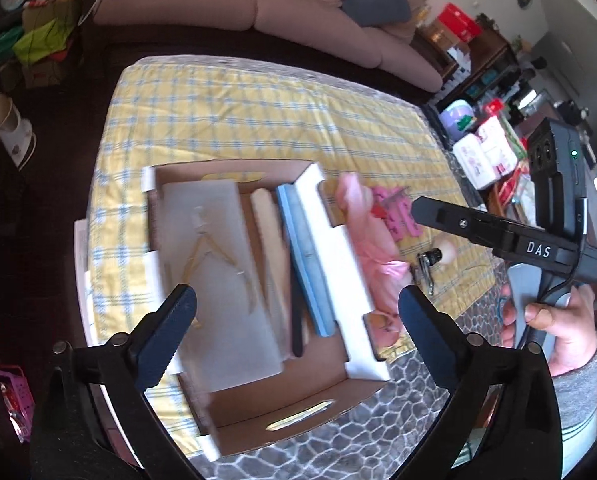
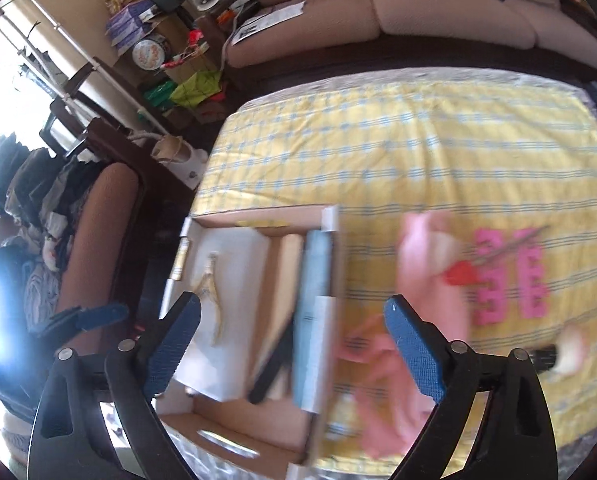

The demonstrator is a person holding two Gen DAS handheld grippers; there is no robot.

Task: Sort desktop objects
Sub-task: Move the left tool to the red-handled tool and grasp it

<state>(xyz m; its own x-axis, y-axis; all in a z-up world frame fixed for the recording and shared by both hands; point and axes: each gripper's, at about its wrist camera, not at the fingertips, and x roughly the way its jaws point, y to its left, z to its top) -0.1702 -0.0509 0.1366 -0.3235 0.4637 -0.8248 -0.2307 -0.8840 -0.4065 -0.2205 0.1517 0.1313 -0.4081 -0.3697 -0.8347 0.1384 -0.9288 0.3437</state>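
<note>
Left wrist view: the brown cardboard box [image 1: 254,408] on the yellow checked bench [image 1: 258,120] already holds one white foam sheet [image 1: 218,264], one blue book [image 1: 306,264] and two flat sticks. Outside remain one pink cloth [image 1: 372,256], one brush [image 1: 438,254] and pink number pieces [image 2: 510,276]. Left tongs [image 1: 296,316] and right tongs [image 2: 292,332] gape wide, empty.

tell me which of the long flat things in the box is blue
The blue board along the cardboard box's right wall; the white sheet and beige strip lie left of it.

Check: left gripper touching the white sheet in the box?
Apart. Left wrist view: left gripper jaws wide open, nothing between them, hovering above the white sheet.
</note>
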